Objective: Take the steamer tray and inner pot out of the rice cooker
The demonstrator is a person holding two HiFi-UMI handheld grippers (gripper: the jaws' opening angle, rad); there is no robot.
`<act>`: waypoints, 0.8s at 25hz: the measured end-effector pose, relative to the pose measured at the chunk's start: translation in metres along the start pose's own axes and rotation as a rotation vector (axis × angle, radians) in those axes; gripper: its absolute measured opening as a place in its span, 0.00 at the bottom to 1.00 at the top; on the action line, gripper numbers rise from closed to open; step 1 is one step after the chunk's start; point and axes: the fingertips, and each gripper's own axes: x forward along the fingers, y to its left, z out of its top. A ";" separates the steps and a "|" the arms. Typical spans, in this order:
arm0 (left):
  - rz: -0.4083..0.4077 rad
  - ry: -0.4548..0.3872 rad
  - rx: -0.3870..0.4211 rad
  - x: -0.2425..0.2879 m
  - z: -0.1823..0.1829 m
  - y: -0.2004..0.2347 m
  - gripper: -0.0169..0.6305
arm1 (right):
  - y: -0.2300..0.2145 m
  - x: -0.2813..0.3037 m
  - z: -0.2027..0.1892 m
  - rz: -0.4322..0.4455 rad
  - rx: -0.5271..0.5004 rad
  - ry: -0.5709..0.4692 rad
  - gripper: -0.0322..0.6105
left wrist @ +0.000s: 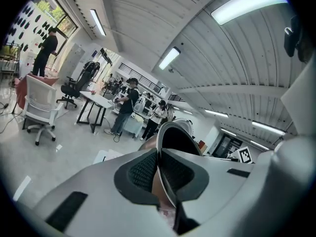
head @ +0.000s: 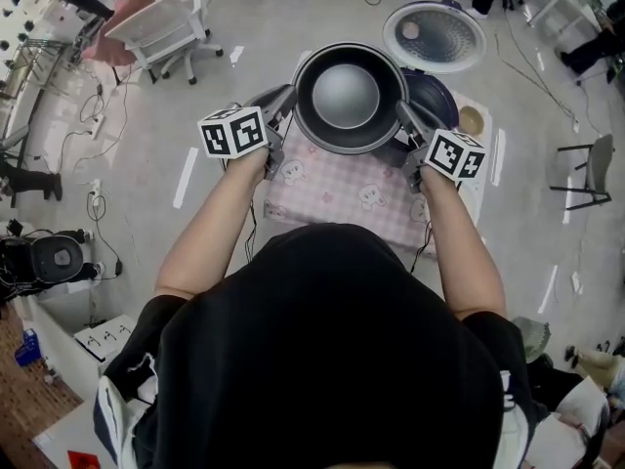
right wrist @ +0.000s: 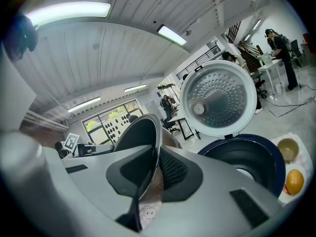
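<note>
The dark inner pot (head: 346, 96) with its shiny grey inside hangs over the table, gripped on two opposite sides of its rim. My left gripper (head: 289, 97) is shut on the left rim; in the left gripper view the pads of that gripper (left wrist: 159, 169) pinch the thin pot wall (left wrist: 176, 132). My right gripper (head: 404, 109) is shut on the right rim, and in the right gripper view its pads (right wrist: 155, 169) clamp the pot's edge (right wrist: 139, 132). The dark blue rice cooker (head: 437, 94) stands just right of the pot with its round lid (head: 434, 35) open. I see no steamer tray.
A pink checked cloth (head: 342, 189) covers the small table under the pot. A small yellowish bowl (right wrist: 288, 149) and an orange ball-like thing (right wrist: 295, 181) sit right of the cooker (right wrist: 247, 157). Office chairs, desks and people stand around on the grey floor.
</note>
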 end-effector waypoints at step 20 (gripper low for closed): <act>0.097 0.054 -0.140 -0.067 -0.070 0.065 0.09 | 0.034 0.045 -0.086 0.072 0.044 0.142 0.13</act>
